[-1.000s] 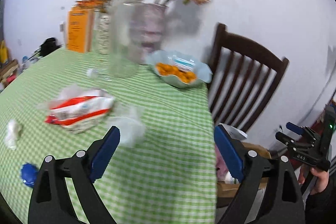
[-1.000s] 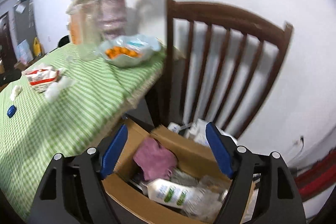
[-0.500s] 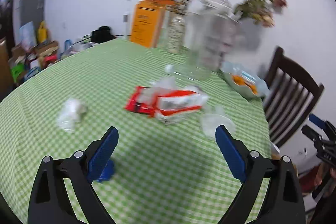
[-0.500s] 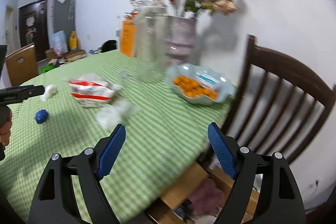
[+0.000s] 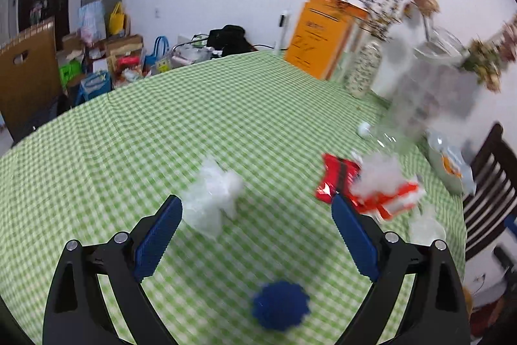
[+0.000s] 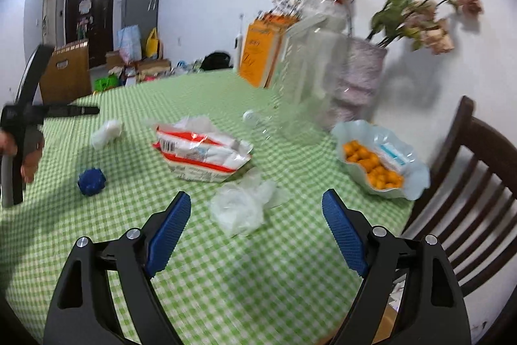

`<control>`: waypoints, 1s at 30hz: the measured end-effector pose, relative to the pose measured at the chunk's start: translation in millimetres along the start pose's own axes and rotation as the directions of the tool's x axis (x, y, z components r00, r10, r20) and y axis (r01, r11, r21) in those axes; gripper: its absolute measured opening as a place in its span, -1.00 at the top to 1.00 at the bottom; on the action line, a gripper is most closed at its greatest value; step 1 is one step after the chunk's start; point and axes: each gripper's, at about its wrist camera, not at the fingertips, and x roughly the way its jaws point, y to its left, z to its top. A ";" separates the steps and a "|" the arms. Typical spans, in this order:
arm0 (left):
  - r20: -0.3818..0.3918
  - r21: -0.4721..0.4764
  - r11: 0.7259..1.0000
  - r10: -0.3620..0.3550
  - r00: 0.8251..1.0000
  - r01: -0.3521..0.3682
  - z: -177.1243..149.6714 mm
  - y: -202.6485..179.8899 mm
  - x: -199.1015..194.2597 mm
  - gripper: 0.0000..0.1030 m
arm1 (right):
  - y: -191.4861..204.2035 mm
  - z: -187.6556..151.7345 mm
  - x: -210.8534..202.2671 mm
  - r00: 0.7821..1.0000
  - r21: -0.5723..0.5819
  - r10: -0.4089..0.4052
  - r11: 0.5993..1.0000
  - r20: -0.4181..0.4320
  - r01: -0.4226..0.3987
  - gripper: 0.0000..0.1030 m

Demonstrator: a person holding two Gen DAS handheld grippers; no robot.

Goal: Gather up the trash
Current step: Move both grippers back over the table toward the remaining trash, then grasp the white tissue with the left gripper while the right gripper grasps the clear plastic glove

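Trash lies on the green checked tablecloth. A white crumpled tissue sits just beyond my left gripper, which is open and holds nothing. A blue crumpled ball lies beneath its jaws. A red-and-white snack bag lies to the right. In the right wrist view my right gripper hovers over a clear plastic wad; its jaws are opening and nothing is held. The snack bag, blue ball and tissue lie farther left, near the hand-held left gripper.
A wavy bowl of orange snacks stands near the table's right edge, beside a dark wooden chair. Behind the trash stand a tall glass jar, a vase of dried flowers, an orange box and a small clear bottle.
Both views have swung left from the chair and the cardboard box onto the table. My left gripper now faces the tissue and blue ball; my right has risen from the box to the plastic wad.
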 end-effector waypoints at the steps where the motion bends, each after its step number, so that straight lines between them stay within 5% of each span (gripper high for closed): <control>1: -0.011 -0.016 1.000 -0.004 1.000 0.004 5.1 6.8 6.9 -0.74 | 4.0 -0.9 9.6 1.000 -0.007 0.004 1.000 -0.018 -0.004 -0.56; 4: -0.030 -0.034 0.999 0.017 0.999 -0.018 16.6 20.9 28.3 -0.69 | 9.0 -1.5 34.1 0.998 -0.010 0.010 1.000 -0.062 -0.011 -0.56; 8: -0.041 -0.070 0.997 -0.019 0.999 0.017 16.6 37.7 53.4 -0.26 | 8.0 -3.5 61.7 0.993 0.005 0.025 1.000 -0.111 -0.025 -0.56; 10: -0.042 -0.084 0.995 -0.066 0.997 0.062 11.3 41.1 63.4 -0.24 | 7.7 -4.1 78.7 0.990 0.009 0.029 1.000 -0.141 -0.028 -0.56; 13: -0.106 -0.085 0.996 -0.032 0.994 0.023 6.5 45.2 78.5 0.10 | 6.9 -6.2 96.2 0.984 0.029 0.052 0.998 -0.168 -0.048 -0.56; 17: -0.106 -0.117 0.989 -0.098 0.990 0.086 3.3 46.5 80.5 0.37 | 0.9 -7.7 125.1 0.975 0.081 0.085 0.994 -0.206 -0.069 -0.53; 21: -0.112 -0.129 0.985 -0.132 0.985 0.117 4.4 44.2 78.8 0.58 | -7.2 -15.5 147.6 0.947 0.185 0.180 0.974 -0.265 -0.133 0.13; 24: -0.108 -0.159 0.977 -0.159 0.981 0.141 8.4 45.0 71.9 0.65 | -7.0 -14.8 139.1 0.954 0.186 0.176 0.974 -0.244 -0.132 0.49; 30: -0.004 -0.095 0.974 -0.208 0.978 0.207 20.9 21.4 29.2 0.66 | -16.5 -6.4 91.9 0.981 0.171 0.125 0.980 -0.150 -0.098 0.69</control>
